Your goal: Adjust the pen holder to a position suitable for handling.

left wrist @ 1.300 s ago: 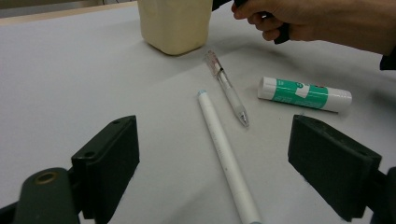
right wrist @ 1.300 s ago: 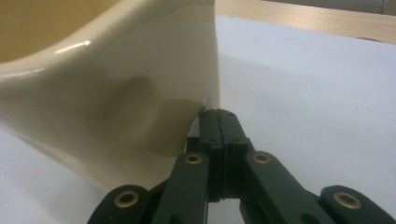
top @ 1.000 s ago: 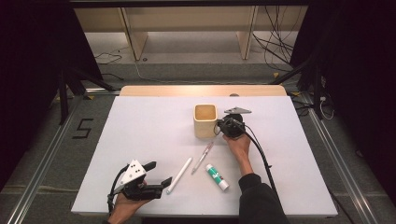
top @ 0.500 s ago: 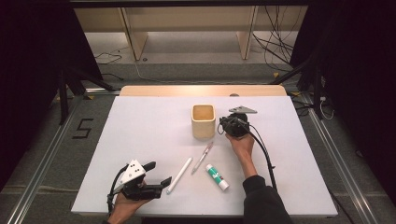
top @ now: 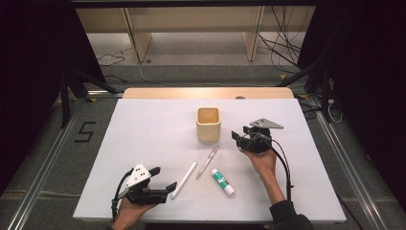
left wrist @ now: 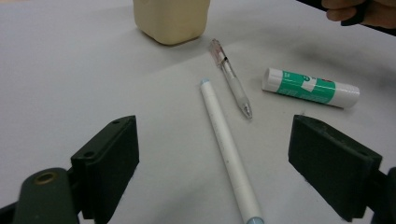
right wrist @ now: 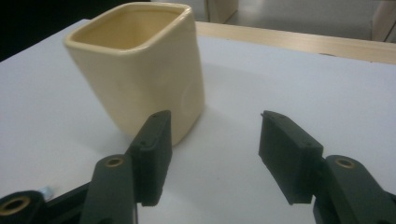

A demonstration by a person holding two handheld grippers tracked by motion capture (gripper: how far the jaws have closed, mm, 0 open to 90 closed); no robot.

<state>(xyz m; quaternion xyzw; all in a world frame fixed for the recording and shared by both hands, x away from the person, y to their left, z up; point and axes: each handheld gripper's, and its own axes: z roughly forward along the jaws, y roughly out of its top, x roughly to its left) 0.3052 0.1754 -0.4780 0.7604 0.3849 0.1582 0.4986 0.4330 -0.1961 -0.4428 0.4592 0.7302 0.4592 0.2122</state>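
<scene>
Nothing in cup (top: 208,123) yet. White pen (top: 184,180), clear pen (top: 207,162), glue stick (top: 222,181) lie on desk (top: 143,129). Left gripper (top: 160,188) released near white pen; right gripper (top: 238,137) released, empty, beside cup.

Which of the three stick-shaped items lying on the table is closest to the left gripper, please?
The plain white marker: its near end lies between the open left gripper jaws, unlike the clear pen and green-labelled glue stick beyond.
</scene>
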